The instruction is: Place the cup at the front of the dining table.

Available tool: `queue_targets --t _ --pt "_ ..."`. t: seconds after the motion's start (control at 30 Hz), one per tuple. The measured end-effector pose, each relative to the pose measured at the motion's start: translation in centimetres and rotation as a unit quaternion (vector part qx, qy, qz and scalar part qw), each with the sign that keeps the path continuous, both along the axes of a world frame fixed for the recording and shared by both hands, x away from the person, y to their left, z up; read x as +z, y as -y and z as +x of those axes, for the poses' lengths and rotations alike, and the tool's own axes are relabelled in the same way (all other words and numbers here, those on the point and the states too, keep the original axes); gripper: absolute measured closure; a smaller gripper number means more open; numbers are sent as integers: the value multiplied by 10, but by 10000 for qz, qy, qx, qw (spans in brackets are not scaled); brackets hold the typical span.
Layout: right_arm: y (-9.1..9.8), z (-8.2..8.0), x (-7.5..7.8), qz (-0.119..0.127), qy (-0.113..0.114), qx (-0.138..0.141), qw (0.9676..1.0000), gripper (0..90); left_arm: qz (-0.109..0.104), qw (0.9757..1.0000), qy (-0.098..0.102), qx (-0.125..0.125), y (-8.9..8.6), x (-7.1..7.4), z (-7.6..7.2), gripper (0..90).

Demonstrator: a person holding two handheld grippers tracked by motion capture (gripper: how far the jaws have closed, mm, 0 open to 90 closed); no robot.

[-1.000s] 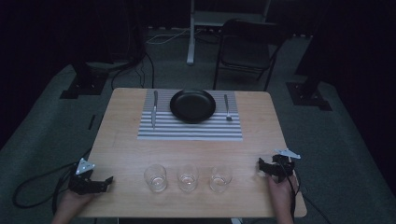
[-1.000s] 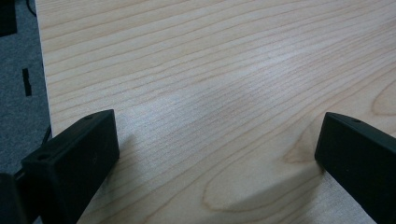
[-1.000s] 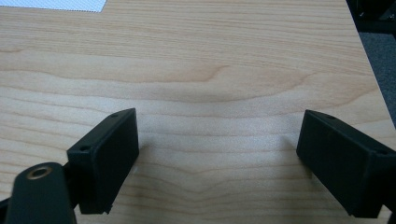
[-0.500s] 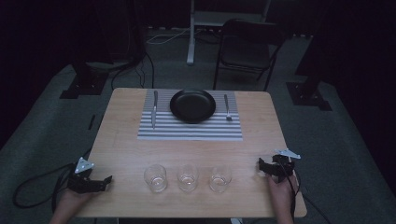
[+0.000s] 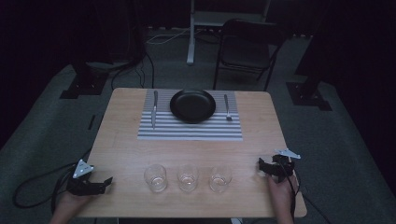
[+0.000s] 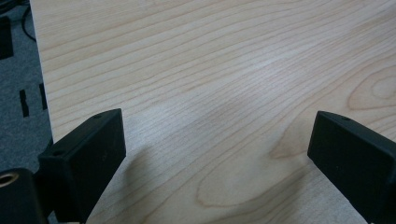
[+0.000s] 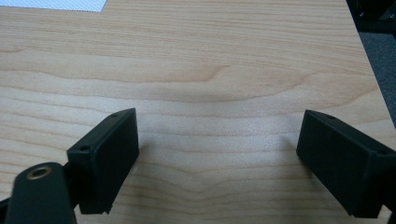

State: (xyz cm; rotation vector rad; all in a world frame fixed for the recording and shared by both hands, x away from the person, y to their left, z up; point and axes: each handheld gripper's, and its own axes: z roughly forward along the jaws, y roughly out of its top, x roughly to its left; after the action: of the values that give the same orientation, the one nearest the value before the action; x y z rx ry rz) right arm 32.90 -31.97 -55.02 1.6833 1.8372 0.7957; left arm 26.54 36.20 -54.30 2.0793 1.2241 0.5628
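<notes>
Glasses, three of them, stand in a row along the near edge of the table: the left glass, the middle glass and the right glass, each apart from its neighbour and all upright. Far from them lies a striped mat with a black plate on it, a knife to its left and a fork to its right.

The left gripper rests at the near left corner, the right gripper near the right edge. Both point inward toward the row, each well apart from the closest glass. In the gripper views each pair of jaws stands spread wide over bare wood, with nothing between them.

From where I stand, the work looks like it is about to begin with a reach for a glass. The right gripper has the shorter path to the right glass, the left to the left glass. I would come in low and level from the side, keep the jaws spread until the glass sits squarely between them, and close about halfway up its wall. Clear glass is slick and light, so a slow, gentle squeeze seems wise. I would take an outer glass first; going for the middle one risks knocking its neighbours.
</notes>
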Motion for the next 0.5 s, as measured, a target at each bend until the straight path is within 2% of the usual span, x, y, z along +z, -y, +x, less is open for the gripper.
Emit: queue_targets --t 0.33,0.37,0.5 --pt "0 0 0 0 0 0 10000 124 -29 9996 -41 -280 7 1 -4 47" --pt "0 0 0 -1 0 0 10000 124 -59 9992 -45 -400 11 2 -5 47" --pt "0 0 0 0 0 0 10000 124 -92 9985 -30 -530 16 4 -5 47"
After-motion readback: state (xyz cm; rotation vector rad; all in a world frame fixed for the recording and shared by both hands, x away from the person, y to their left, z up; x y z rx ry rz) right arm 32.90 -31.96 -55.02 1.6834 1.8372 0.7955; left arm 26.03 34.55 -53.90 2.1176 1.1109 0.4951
